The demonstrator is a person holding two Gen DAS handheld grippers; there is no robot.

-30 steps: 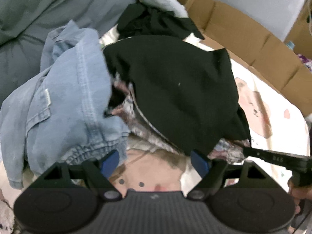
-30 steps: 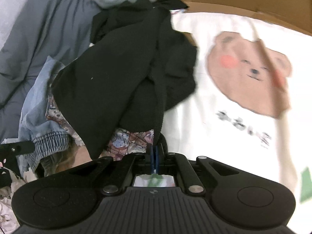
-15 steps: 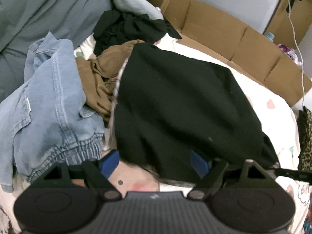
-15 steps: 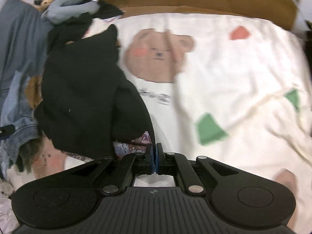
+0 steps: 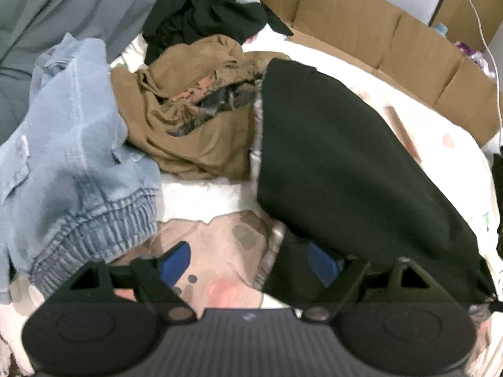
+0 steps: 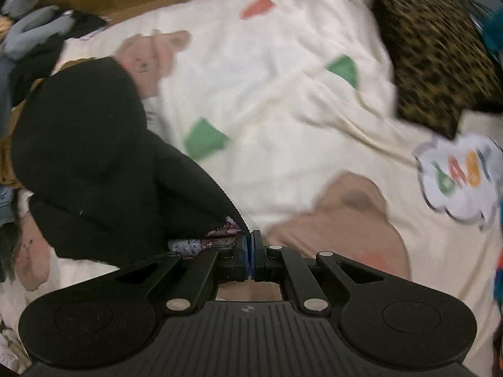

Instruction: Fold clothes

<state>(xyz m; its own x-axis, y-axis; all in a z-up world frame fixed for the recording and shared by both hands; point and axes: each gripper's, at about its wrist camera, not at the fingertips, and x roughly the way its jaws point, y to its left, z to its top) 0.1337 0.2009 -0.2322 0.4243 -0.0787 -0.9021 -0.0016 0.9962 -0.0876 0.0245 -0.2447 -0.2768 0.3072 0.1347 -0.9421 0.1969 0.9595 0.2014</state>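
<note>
A black garment (image 6: 85,157) with a patterned lining hangs from my right gripper (image 6: 248,245), which is shut on its edge near the lower middle of the right wrist view. In the left wrist view the same black garment (image 5: 339,163) stretches across the right half and drapes over my right blue pad (image 5: 320,260). My left gripper (image 5: 248,260) stands open, with the bear-print sheet (image 5: 220,251) visible between its fingers and nothing clamped.
A pile lies at the left: light denim trousers (image 5: 72,163), a brown garment (image 5: 195,116), a black garment (image 5: 204,22) and grey bedding (image 5: 63,9). Cardboard (image 5: 393,40) lines the far edge. A leopard-print cushion (image 6: 433,53) sits far right on the cream sheet (image 6: 283,100).
My right gripper has pulled the black garment to the right, off the pile and out over the sheet. The brown garment beneath it is now uncovered. My left gripper stayed open.
</note>
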